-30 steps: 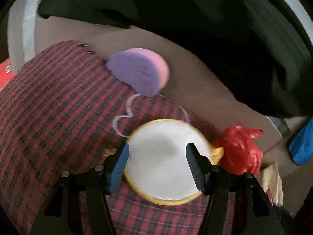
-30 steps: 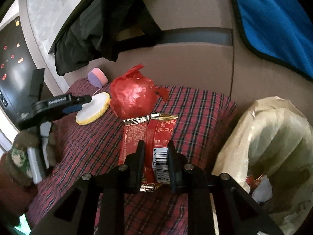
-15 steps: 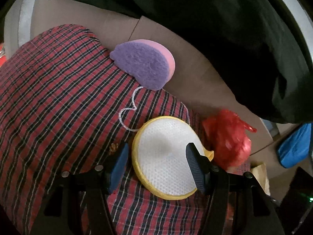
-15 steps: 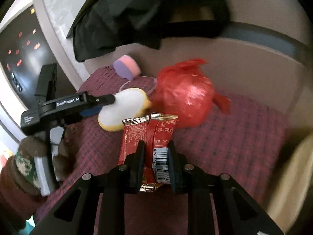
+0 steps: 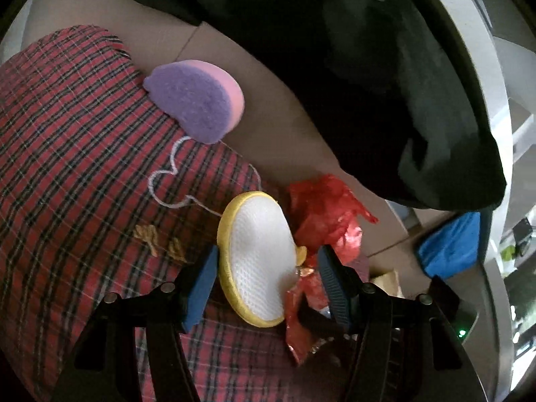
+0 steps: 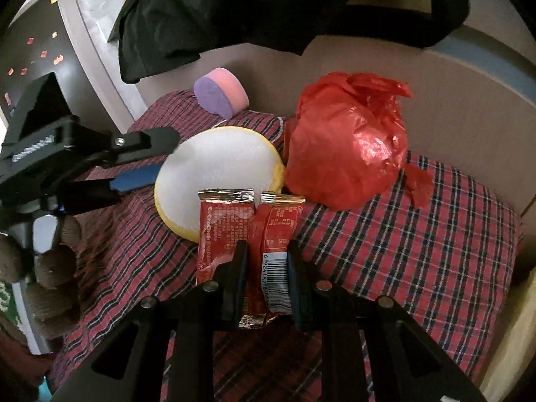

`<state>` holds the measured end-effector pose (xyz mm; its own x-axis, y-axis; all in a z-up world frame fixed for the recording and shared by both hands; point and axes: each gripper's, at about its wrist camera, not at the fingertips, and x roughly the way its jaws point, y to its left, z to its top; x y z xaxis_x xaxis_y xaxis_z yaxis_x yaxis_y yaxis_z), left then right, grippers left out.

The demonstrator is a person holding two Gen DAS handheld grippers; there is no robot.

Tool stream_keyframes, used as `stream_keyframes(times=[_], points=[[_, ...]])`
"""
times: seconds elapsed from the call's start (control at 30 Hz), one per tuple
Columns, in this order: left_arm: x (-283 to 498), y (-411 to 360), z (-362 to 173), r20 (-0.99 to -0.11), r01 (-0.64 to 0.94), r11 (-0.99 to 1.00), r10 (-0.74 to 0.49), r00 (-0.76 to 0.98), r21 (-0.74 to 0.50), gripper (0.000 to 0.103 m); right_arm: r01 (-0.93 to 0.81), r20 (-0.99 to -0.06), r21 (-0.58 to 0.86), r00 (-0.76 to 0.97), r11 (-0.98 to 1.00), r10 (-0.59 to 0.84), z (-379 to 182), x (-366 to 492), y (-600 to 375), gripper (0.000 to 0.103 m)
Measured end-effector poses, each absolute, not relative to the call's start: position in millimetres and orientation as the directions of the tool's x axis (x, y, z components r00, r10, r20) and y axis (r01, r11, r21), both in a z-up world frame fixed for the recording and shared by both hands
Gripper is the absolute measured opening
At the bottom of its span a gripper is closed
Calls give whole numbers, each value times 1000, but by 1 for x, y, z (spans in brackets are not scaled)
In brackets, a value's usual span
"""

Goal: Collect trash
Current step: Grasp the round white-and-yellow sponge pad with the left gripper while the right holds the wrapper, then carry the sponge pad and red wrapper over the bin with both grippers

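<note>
Moved: the right gripper [image 6: 264,268] has swung away from the pale bag seen a second ago – now it faces the round pad [image 6: 214,174] and the red bag [image 6: 345,154].
Right gripper: its jaws are nearly closed and pinch a red snack wrapper [image 6: 254,231], which stands up between them above the plaid cloth [image 6: 418,234].
Left gripper: the left gripper [image 5: 266,274] is wide open; the yellow-rimmed pad sits between its blue fingers [image 5: 201,284], and the left finger is at the pad's rim. I cannot tell if it touches.
Left hand: a gloved hand [image 6: 50,261] holds that gripper.
Trash: the crumpled red bag lies on the cloth, just beside the pad.
Sponge: a purple and pink sponge [image 6: 221,97] lies further back, at the edge of the cloth.
Behind: a black garment [image 6: 268,6] hangs over the backrest.
</note>
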<state>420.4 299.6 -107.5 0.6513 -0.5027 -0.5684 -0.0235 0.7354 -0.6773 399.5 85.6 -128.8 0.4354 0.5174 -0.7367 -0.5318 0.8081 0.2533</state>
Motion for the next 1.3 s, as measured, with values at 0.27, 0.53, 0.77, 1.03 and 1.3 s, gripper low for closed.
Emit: stream_keyframes(times=[0.27,0.53,0.77,1.03,1.3], points=[[415,270,-111,-569,7,714,-565,598,-701,29,-514,-731,275,437,812,524,-127,390,67,20],[388,250,-93,-632,-26,838,-390,670,-544,14,-479,-715,288,469,830,519,-116,372,24,20],[326,212,-56,-576,-49,934,-176,798,-353,14,-469,-675,262,535,843,508,-90,348,-6,20],[265,165,-16,-478,-81,978,-21,878,-192,14,-468,-589,200,644,861,487,-46,315,-33,20],[225,108,11,-397,-27,987,-38,917,-157,15,-440,-474,119,763,890,441,6,272,-78,20]])
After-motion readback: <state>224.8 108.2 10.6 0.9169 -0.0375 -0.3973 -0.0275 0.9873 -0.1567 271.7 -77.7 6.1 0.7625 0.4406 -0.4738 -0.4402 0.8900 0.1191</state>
